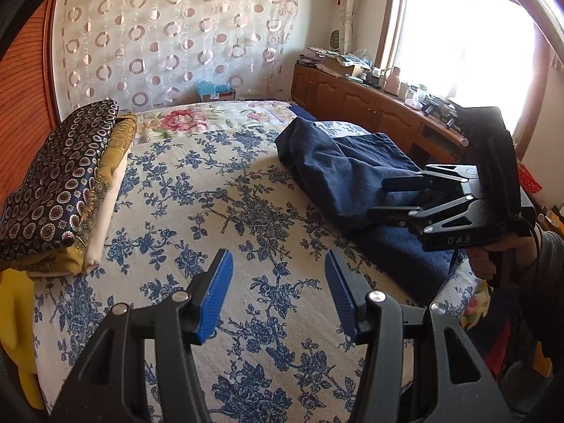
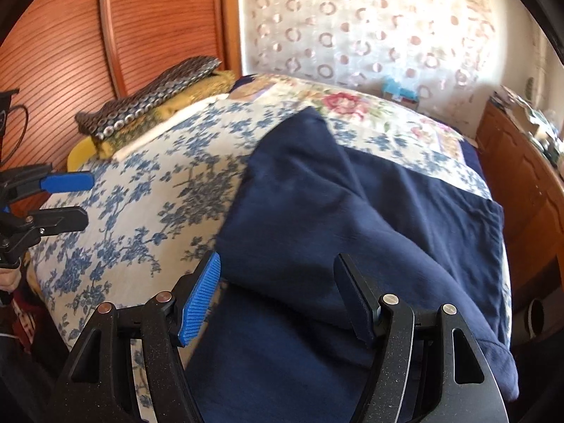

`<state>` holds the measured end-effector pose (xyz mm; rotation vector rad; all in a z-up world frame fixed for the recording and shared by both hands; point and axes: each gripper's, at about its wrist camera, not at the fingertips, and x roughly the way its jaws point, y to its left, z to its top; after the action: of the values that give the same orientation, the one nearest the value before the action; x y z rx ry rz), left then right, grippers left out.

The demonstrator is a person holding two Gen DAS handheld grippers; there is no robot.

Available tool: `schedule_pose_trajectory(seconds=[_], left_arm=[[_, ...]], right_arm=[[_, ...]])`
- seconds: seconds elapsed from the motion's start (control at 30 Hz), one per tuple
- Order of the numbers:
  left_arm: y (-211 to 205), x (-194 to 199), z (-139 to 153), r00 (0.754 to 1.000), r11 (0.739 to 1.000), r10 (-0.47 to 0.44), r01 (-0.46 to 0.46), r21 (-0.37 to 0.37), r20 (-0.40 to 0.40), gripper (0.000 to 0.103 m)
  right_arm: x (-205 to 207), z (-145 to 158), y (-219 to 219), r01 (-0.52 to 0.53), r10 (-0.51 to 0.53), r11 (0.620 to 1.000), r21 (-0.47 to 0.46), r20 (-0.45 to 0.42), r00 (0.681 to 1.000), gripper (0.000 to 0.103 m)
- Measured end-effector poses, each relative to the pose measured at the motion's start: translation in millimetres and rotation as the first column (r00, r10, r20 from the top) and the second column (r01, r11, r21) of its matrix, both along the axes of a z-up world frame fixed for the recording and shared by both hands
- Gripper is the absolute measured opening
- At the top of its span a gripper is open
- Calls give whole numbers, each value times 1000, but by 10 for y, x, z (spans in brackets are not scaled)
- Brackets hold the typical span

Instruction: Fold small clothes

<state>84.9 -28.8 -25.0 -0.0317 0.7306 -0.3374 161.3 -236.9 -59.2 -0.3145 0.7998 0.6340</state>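
A dark navy garment (image 1: 345,169) (image 2: 317,194) lies crumpled on the right side of the bed, partly doubled over itself. My right gripper (image 2: 278,261) (image 1: 387,199) hovers just over its near part with its jaws apart; cloth shows below and between the fingers, but the pads do not press on it. A hand holds that gripper at the bed's right edge. My left gripper (image 1: 278,257) (image 2: 81,199) stands open over the bare flowered bedsheet (image 1: 211,194), left of the garment, with nothing between its blue pads (image 1: 215,296).
A stack of folded patterned cloths (image 1: 63,183) (image 2: 148,105) rests at the bed's far left by the wooden headboard (image 2: 70,35). A wooden cabinet (image 1: 352,102) with clutter runs under the window on the right. Something yellow (image 1: 17,317) hangs off the near left edge.
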Motion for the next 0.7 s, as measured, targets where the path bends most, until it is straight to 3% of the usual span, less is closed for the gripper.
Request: schedule_pose_trajectory(seconds=[0.27,0.33,0.43,0.5,0.7], left_arm=[[-36,-28,41,1000,1000,-8,9,-5,17,53],[-52,-36,44,1000,1000,-11,11,-4,19,53],[-76,-33,42,1000,1000,-16,16,-2,17,53],[-89,-20,45,1000,1000,-19,19,0,17,53],[-124,-3,24,1000,1000,-24,25,-3,13,53]], right_arm=[[193,-227,192,-49,43,997,-66,-86,995,69],[222,-239,188,-47,41,996,-69,-93,995,62],[234,-217,154,-51,45,996,-75,-89,995,38],[239,-149,70,-53,48,997,-49,-85,995,16],[326,136,-172,-13,17,998,61,-59,998,10]])
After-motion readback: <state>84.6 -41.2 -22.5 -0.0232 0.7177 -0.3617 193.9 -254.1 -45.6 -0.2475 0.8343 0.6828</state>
